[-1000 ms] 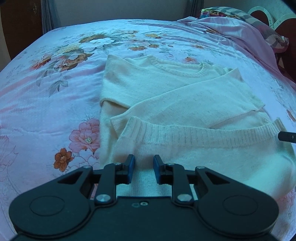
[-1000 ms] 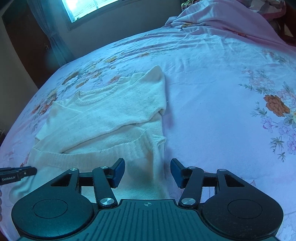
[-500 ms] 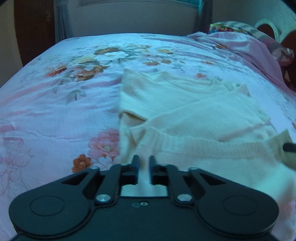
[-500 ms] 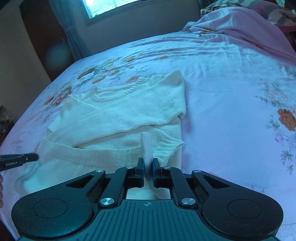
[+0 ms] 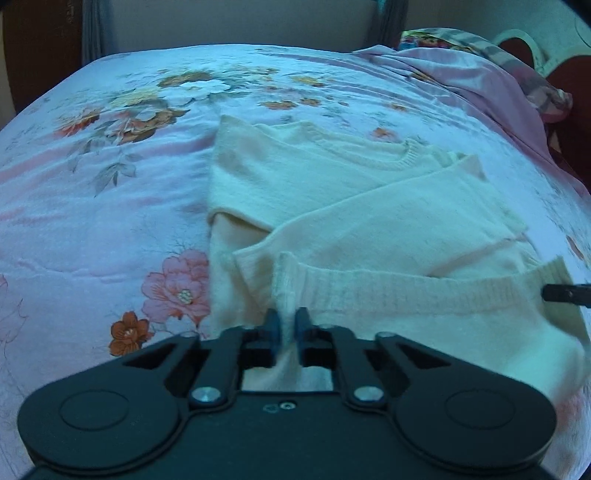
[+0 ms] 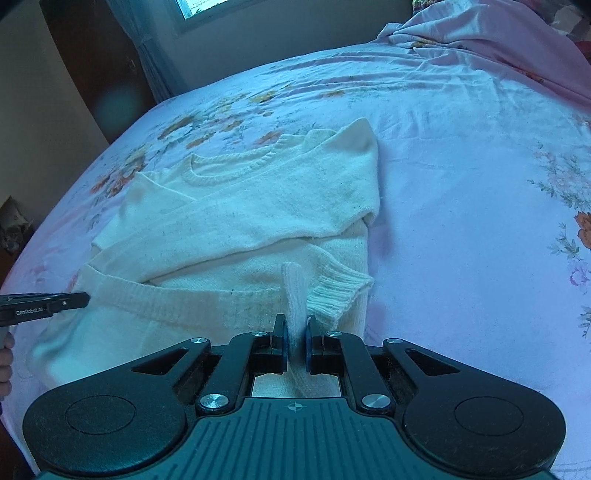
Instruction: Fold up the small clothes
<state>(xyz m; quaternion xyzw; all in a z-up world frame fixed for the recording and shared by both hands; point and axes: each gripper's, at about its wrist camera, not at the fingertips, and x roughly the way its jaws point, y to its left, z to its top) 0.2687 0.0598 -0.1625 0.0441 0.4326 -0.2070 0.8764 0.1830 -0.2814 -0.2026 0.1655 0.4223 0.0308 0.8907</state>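
A cream knit sweater (image 5: 351, 206) lies on the floral bed with both sleeves folded across its chest; it also shows in the right wrist view (image 6: 258, 206). My left gripper (image 5: 287, 328) is shut on a pinch of the ribbed hem at the sweater's near left. My right gripper (image 6: 295, 332) is shut on a pinch of the hem at the near right, beside a sleeve cuff (image 6: 338, 288). Each gripper's tip shows at the edge of the other's view: the right tip (image 5: 565, 294), the left tip (image 6: 55, 302).
The pink floral bedsheet (image 5: 110, 206) spreads around the sweater. A bunched pink blanket and pillows (image 5: 480, 70) lie at the far right. A window and curtain (image 6: 177, 22) stand behind the bed, with dark furniture (image 6: 96, 59) at the left.
Both grippers have closed on the sweater's hem; one second ago both were open just above it. The pinched hem now stands up in a ridge between each pair of jaws.
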